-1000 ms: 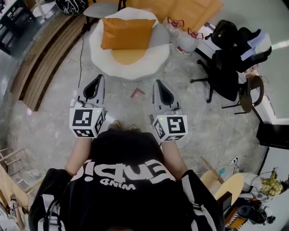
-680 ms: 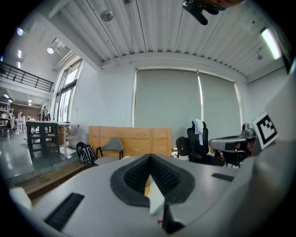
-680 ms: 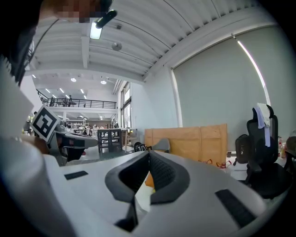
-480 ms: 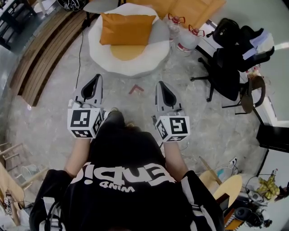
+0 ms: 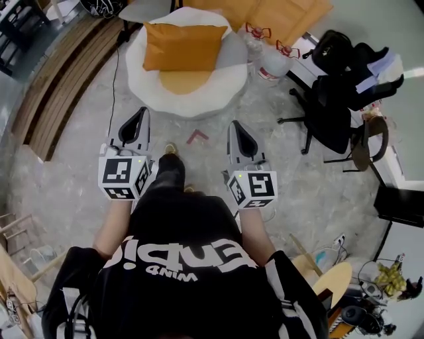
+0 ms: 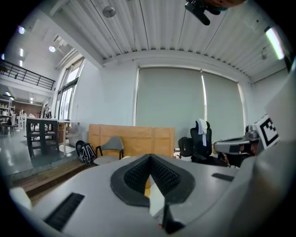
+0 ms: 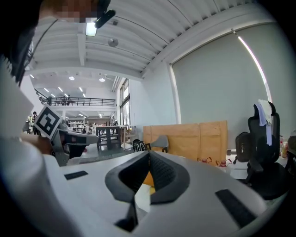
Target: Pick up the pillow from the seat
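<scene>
The left gripper (image 5: pixel 144 114) hangs over the floor with its jaws pressed together on nothing, the orange pillow (image 5: pixel 182 46) lies well ahead on the round white seat (image 5: pixel 205 99), untouched, and the right gripper (image 5: pixel 234 124), level with the left, is likewise closed and empty.

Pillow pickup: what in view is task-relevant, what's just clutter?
Job: orange pillow; round white seat under it; left tool and right tool, both shut, empty.
Lying about: black office chair; water jugs; grey chair; wooden steps; red floor mark.
</scene>
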The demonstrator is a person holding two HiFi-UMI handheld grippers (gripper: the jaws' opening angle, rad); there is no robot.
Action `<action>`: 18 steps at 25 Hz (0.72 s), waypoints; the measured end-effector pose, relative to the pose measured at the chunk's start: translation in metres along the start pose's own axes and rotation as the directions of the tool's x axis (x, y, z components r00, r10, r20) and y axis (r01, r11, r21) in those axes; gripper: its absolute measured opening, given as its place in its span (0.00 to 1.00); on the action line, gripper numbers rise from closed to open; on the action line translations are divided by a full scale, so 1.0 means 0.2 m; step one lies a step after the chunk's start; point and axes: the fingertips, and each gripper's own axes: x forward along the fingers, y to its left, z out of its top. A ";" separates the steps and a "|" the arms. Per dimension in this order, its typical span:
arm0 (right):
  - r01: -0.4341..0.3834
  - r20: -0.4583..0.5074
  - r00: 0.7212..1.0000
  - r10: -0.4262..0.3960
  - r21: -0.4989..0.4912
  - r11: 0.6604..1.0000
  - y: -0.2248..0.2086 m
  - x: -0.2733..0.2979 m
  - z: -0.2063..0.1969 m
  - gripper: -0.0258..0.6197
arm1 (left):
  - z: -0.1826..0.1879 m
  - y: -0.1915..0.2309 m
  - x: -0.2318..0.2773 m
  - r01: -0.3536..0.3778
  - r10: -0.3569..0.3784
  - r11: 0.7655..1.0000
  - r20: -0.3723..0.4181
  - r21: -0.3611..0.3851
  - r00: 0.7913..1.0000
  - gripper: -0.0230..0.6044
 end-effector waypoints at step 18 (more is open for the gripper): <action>-0.009 -0.022 1.000 0.010 0.026 1.000 -0.12 0.76 0.12 0.07 | 0.16 0.42 0.65 0.022 -0.022 0.999 -0.025 -0.024 0.999 0.05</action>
